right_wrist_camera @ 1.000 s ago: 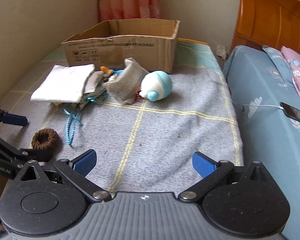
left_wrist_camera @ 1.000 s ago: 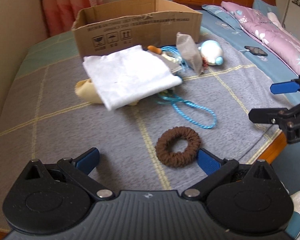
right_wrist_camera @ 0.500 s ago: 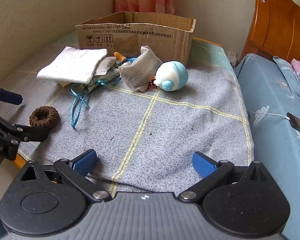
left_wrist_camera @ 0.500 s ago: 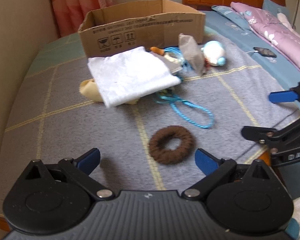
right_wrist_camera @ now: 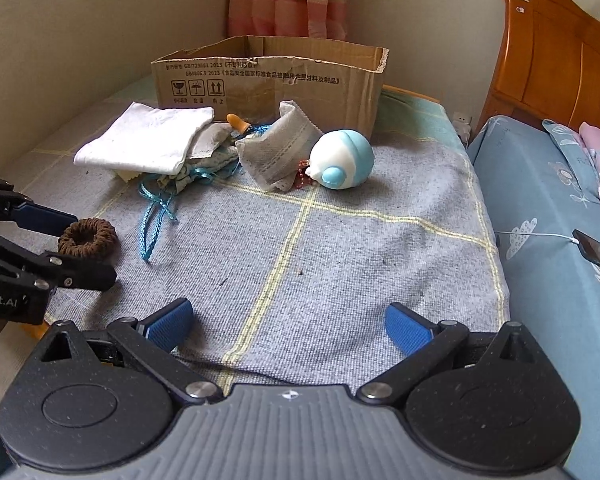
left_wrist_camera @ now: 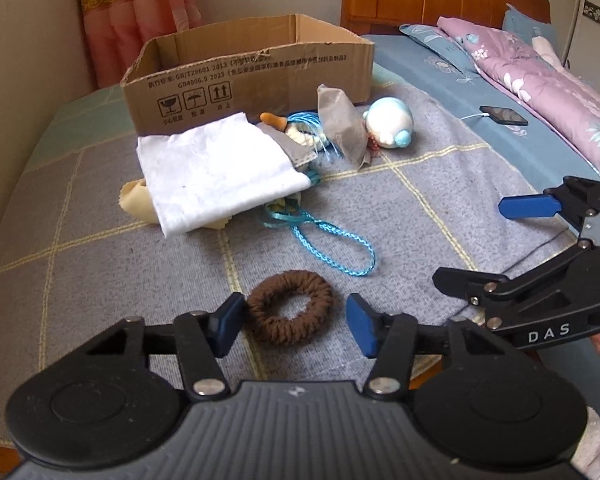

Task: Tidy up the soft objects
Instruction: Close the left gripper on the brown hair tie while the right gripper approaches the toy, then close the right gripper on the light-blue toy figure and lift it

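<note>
Grey checked bedspread (left_wrist_camera: 380, 208) holds our brown scrunchie (left_wrist_camera: 290, 312) between the left gripper (left_wrist_camera: 294, 322)'s half-closed, just-narrowing pads, one touching; we should squeeze squarely across both sides; right gripper (right_wrist_camera: 288, 324) gapes empty.

Brown knitted scrunchie (left_wrist_camera: 290, 312) lies flat on the grey checked blanket, sitting between my left fingers, left pad touching or just beside its rim, right pad a bit off. Blue braided cord (left_wrist_camera: 332, 246) lies in a loose loop just beyond it, its other end running under the pile. White folded cloth (left_wrist_camera: 216, 172) lies on top of the pile, with a pale yellow cloth (left_wrist_camera: 134, 200) poking out under it. Grey fabric pouch (left_wrist_camera: 340, 128) leans tilted beside a white-and-blue round plush (left_wrist_camera: 390, 126). Open cardboard box (left_wrist_camera: 252, 76) stands upright right behind the pile.
</note>
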